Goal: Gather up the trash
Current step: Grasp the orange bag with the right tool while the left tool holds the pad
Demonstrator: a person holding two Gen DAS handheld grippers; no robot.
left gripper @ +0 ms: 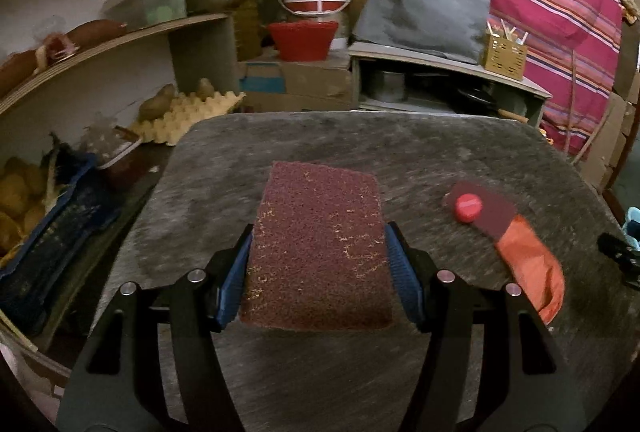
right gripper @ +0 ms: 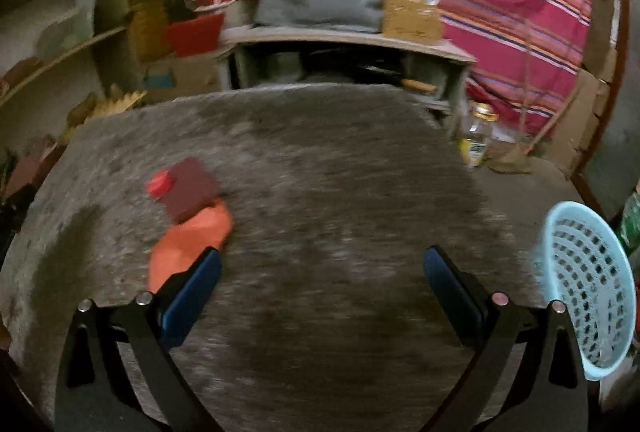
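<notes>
On a grey stone table [left gripper: 304,140] in a dim, cluttered storeroom, the left gripper [left gripper: 318,264] pinches a maroon scouring pad [left gripper: 316,248] by its long edges, blue pads pressed to both sides, pad lifted clear of the tabletop. Right gripper [right gripper: 322,286] is spread wide w/ nothing between its fingers, hovering over bare table. More trash lies near the left of its view – a red bottle cap [right gripper: 159,184] touching a small maroon scrap [right gripper: 192,188], which overlaps an orange wrapper [right gripper: 188,244]; the wrapper's lower end sits just behind the right gripper's left finger. A pale blue perforated basket [right gripper: 584,284] stands at the table's right edge, likely the bin. To do this step well: keep the squeeze steady – the pad looks soft and could slip – carry it across above the cap pile, and let go only once it is over the basket's mouth. Right view is motion-blurred, so fine detail is uncertain.
</notes>
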